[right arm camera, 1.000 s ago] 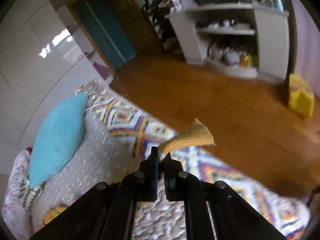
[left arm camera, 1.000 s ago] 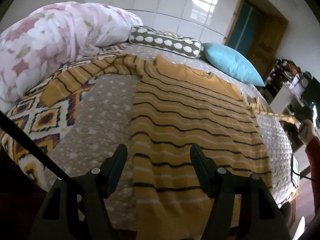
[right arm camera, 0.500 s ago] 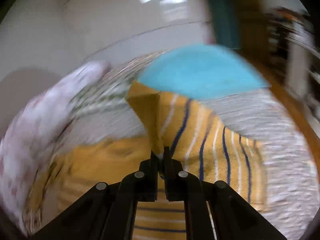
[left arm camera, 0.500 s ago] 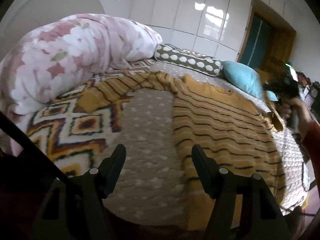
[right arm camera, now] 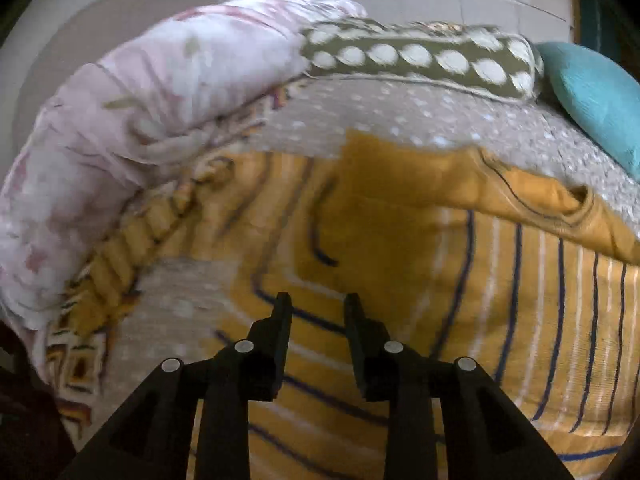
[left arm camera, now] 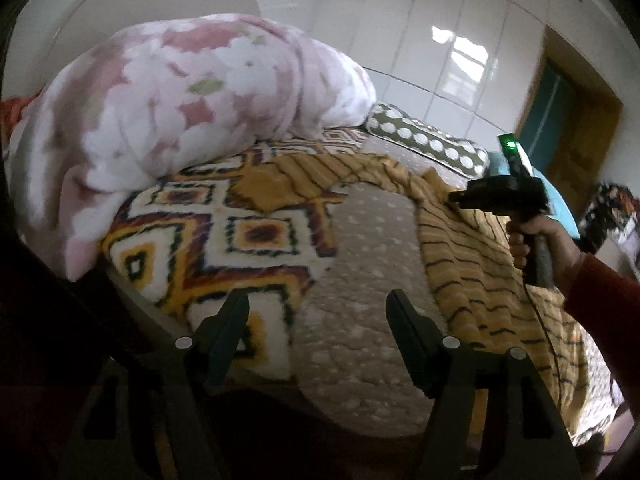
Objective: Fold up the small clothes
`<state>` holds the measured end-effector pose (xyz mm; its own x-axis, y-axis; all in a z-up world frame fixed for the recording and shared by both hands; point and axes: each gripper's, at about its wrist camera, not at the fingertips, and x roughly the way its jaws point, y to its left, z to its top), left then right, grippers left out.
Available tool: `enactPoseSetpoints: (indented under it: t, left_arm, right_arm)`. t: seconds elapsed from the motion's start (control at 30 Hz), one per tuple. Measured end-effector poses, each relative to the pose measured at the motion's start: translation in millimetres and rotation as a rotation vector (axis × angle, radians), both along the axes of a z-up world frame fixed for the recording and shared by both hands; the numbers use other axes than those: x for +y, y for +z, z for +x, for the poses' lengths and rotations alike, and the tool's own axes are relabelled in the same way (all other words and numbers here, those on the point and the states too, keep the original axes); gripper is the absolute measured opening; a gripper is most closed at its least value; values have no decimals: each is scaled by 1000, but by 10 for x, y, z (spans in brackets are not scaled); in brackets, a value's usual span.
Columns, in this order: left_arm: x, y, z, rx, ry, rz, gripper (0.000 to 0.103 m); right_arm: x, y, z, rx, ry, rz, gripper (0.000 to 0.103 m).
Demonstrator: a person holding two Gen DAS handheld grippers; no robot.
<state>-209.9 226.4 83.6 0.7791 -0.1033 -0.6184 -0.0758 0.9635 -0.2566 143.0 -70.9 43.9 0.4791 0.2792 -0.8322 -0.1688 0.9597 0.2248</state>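
bed (left arm camera: 360,264): striped yellow sweater (right arm camera: 460,280) spread flat, folded sleeve over chest | right gripper (right arm camera: 316,308): jaws opening, nothing between, sweater just beyond tips | left gripper (left arm camera: 316,312): jaws opening wide, empty, sweater right of it | left view only: person's hand (left arm camera: 536,240) holding right gripper

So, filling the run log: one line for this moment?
sweater flat on bed | right gripper opening, empty, over sweater | left gripper opening, empty
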Motion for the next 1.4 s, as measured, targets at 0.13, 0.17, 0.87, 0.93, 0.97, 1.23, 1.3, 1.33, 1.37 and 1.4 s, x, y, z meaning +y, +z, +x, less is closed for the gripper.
enactPoseSetpoints:
  t: [0.13,0.17,0.87,0.93,0.97,1.23,1.3,1.33,1.37,1.4]
  left_arm:
    - [179,-71,-16,10,44,-45,71]
    - [210,-83,-20,14,51,-53,71]
    - [740,-299,-186,27,141,-188,71]
    - [759,-315,-189,29,151,-199,71]
    - [769,-318,-193,29,154,-205,71]
    - [725,-173,-194,3,131,-179,71]
    - [660,-123,-165,-6,113,-174,71]
    - [620,-99,-147,-10,104,-169,72]
    - [569,-71,-130,-15,92,-161,72]
    - [507,-42,-109,-20,79,-148,72]
  right_arm:
    - [309,117,-111,-4,50,12,30]
    - [456,105,-157,-2,78,10,30]
    - [2448,-528,-449,199,178,243,62]
    - [2574,-508,-470,167,168,210,54]
    - [2616,-499,-469,156,180,203,24]
    - [2058,285,-481,50,252,123,4]
    - [1619,678,-503,2,261,60,4]
    - [1438,812,-507,-17,258,30,4]
    - [1096,1001,-516,-40,246,-21,4]
    - [905,1090,-504,-45,232,-50,4]
